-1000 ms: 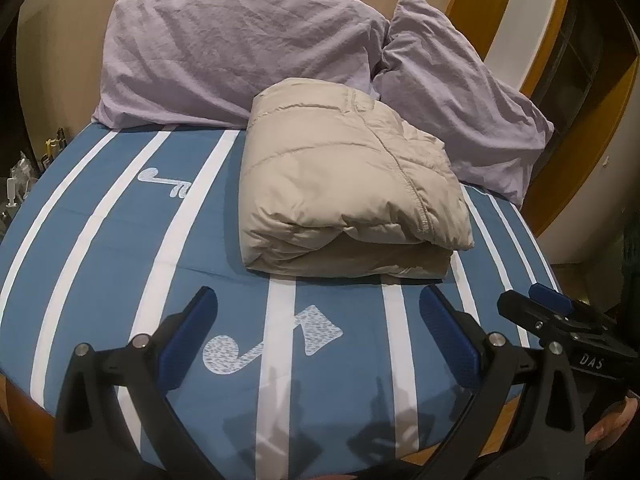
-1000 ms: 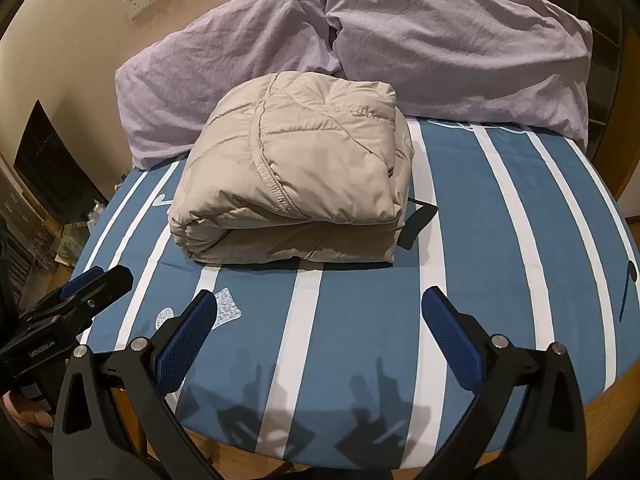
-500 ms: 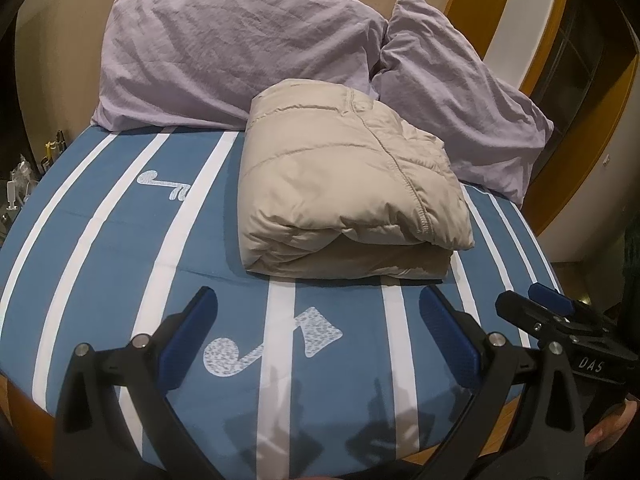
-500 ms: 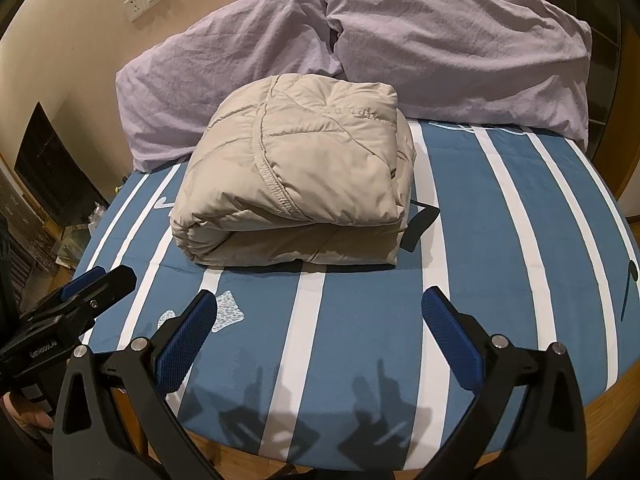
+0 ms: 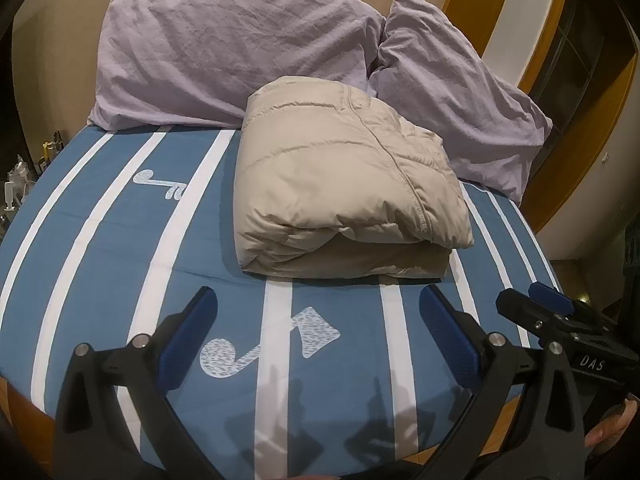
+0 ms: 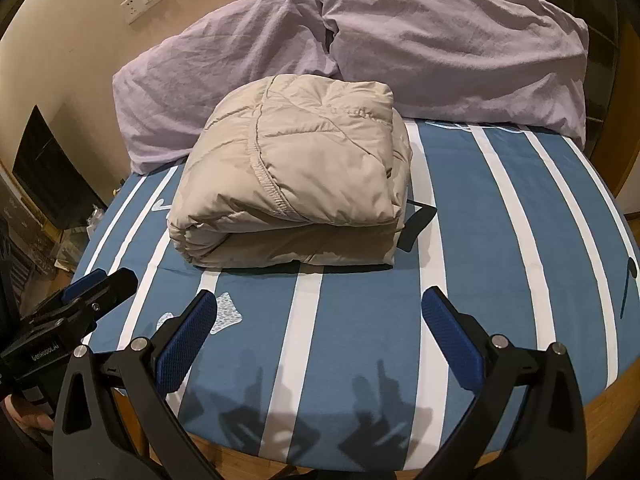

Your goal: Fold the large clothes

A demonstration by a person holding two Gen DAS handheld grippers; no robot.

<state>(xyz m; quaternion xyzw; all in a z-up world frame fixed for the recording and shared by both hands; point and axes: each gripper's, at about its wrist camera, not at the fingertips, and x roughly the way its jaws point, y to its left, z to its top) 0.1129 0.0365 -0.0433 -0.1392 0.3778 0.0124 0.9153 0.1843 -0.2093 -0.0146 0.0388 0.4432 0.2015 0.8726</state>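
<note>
A beige padded jacket [image 5: 344, 184] [image 6: 296, 176] lies folded into a thick rectangular bundle in the middle of the bed. A black strap end [image 6: 418, 224] pokes out from under its right side. My left gripper [image 5: 318, 328] hangs open over the blue striped sheet, short of the bundle's near edge, holding nothing. My right gripper [image 6: 318, 330] is open too, above the sheet in front of the bundle. Each gripper shows at the edge of the other's view: the right one [image 5: 560, 320] at lower right, the left one [image 6: 80, 300] at lower left.
Two lilac pillows [image 5: 224, 56] [image 6: 452, 44] lean against the headboard wall behind the jacket. The blue sheet with white stripes [image 5: 100, 240] covers the bed, whose wooden edge [image 6: 600, 404] runs along the front. Cluttered items [image 5: 16, 184] stand beside the bed on the left.
Both grippers have edged slightly nearer the bundle, so it looks a little closer in the right wrist view. The jacket has not moved.
</note>
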